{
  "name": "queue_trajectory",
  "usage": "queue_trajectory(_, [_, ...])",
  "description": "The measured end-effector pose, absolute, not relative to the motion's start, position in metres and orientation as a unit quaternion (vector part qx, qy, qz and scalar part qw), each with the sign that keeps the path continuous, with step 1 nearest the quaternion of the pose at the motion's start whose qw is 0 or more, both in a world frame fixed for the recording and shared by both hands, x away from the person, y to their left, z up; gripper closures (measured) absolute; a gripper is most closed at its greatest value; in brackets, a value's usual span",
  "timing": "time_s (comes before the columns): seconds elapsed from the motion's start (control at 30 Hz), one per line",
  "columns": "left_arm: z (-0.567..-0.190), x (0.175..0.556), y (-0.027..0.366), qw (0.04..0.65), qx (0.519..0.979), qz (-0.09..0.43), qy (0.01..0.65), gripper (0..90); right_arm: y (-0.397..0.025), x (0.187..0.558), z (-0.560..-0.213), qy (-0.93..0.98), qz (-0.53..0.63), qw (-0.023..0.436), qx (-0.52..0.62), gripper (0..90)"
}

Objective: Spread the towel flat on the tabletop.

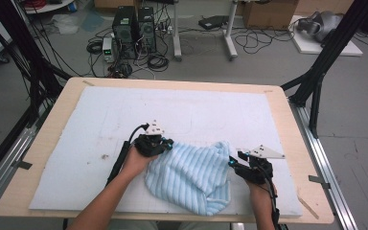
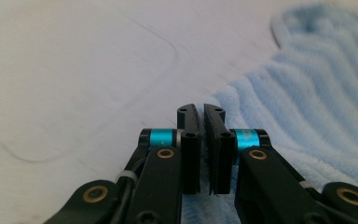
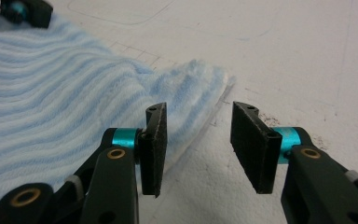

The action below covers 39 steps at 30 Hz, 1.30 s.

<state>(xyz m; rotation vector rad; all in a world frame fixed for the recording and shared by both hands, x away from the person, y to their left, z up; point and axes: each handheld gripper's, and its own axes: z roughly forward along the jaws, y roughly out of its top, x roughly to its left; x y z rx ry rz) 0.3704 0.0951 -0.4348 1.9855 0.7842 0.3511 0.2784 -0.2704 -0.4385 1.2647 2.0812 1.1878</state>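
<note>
In the right gripper view, the two black jaws of the right gripper (image 3: 198, 135) stand nearest and are spread wide apart, holding nothing; the left jaw is just above the edge of the light blue striped towel (image 3: 51, 93), and the other is over the bare white mat (image 3: 284, 56). In the left gripper view, the left gripper (image 2: 202, 140) has its jaws pressed together, and they pinch a thin fold of the towel (image 2: 307, 107) between the pads. From the high view, the towel (image 1: 191, 175) lies crumpled on the mat (image 1: 100, 120) near the front edge of the wooden table (image 1: 52, 122), between the left gripper (image 1: 166, 143) and the right gripper (image 1: 234, 163).
</note>
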Motion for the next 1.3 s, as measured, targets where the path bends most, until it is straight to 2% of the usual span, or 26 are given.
queue_trajectory(0.2, [-0.428,0.391,0.126,0.515,0.712,0.204,0.430,85.3,-0.261,0.285,-0.440,0.748,0.437,0.203,0.456,54.9])
queue_trajectory(0.3, [-0.429,0.399,0.138,0.530,0.680,0.222,0.454,85.3,-0.255,0.289,-0.441,0.750,0.441,0.195,0.452,54.4])
queue_trajectory(0.47, [-0.424,0.411,0.144,0.537,0.672,0.245,0.448,85.3,-0.244,0.296,-0.437,0.752,0.450,0.188,0.443,52.8])
queue_trajectory(0.63, [-0.417,0.424,0.140,0.549,0.665,0.244,0.443,84.3,-0.225,0.306,-0.430,0.757,0.457,0.172,0.435,44.3])
queue_trajectory(0.67, [-0.419,0.425,0.139,0.546,0.670,0.239,0.444,82.5,-0.218,0.309,-0.429,0.761,0.457,0.169,0.428,43.3])
queue_trajectory(0.7, [-0.421,0.425,0.139,0.537,0.676,0.233,0.447,76.0,-0.211,0.311,-0.429,0.767,0.455,0.165,0.421,42.2])
queue_trajectory(0.73, [-0.423,0.425,0.140,0.529,0.681,0.222,0.455,63.8,-0.203,0.313,-0.430,0.774,0.453,0.160,0.411,40.6])
queue_trajectory(0.77, [-0.424,0.425,0.142,0.525,0.682,0.213,0.461,55.5,-0.195,0.315,-0.432,0.781,0.452,0.152,0.403,36.8])
queue_trajectory(0.8, [-0.424,0.424,0.144,0.522,0.685,0.209,0.462,51.1,-0.187,0.318,-0.434,0.790,0.449,0.142,0.393,32.8])
queue_trajectory(0.87, [-0.421,0.418,0.149,0.519,0.686,0.224,0.459,48.8,-0.172,0.323,-0.441,0.808,0.433,0.126,0.379,31.9])
queue_trajectory(0.97, [-0.416,0.412,0.156,0.511,0.694,0.239,0.447,44.6,-0.154,0.327,-0.449,0.842,0.383,0.136,0.355,40.2])
queue_trajectory(1.07, [-0.411,0.408,0.161,0.513,0.694,0.243,0.443,43.9,-0.152,0.330,-0.449,0.850,0.382,0.138,0.336,49.5])
queue_trajectory(1.1, [-0.409,0.406,0.162,0.514,0.694,0.243,0.442,43.9,-0.153,0.332,-0.449,0.852,0.381,0.138,0.332,55.1])
queue_trajectory(1.2, [-0.408,0.401,0.164,0.517,0.692,0.236,0.444,43.8,-0.153,0.335,-0.446,0.858,0.380,0.129,0.321,82.4])
queue_trajectory(1.3, [-0.409,0.395,0.166,0.522,0.687,0.236,0.447,44.9,-0.151,0.338,-0.443,0.849,0.376,0.148,0.341,85.2])
